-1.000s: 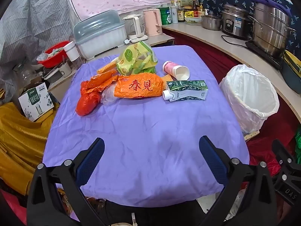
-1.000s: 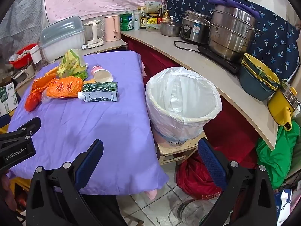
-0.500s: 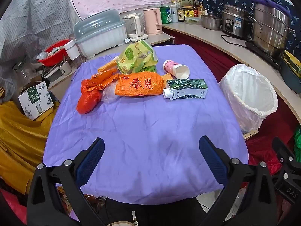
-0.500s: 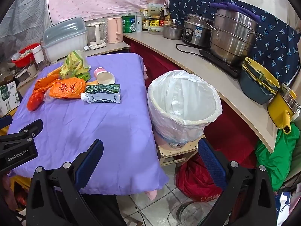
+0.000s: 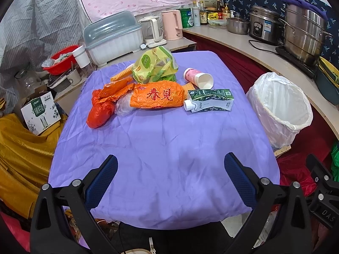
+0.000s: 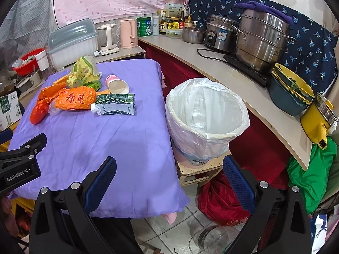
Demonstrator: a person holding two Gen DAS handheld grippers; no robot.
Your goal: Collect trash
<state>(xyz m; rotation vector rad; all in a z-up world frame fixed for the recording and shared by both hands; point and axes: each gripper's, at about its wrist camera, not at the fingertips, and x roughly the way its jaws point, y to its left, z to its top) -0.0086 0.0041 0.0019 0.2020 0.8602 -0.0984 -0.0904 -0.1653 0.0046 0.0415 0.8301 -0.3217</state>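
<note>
Left gripper [image 5: 170, 169] jaws wide apart, empty, over the near edge of the purple table [image 5: 165, 148]. Trash well ahead of it: orange bag [image 5: 156, 94] printed 春見, green milk carton [image 5: 209, 103], pink paper cup [image 5: 198, 79], yellow-green wrapper [image 5: 154, 64]. Right gripper [image 6: 169, 171] also spread, empty; lined bin [image 6: 206, 118] just ahead. "GenRobot.AI" readable on the left gripper's side.

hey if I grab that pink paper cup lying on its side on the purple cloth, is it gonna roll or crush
The pink paper cup lies on its side with its open mouth toward the bin, so a nudge would probably roll it in a curve. Its thin paper wall looks likely to crush under a firm squeeze. It appears empty, so probably very light.
</note>
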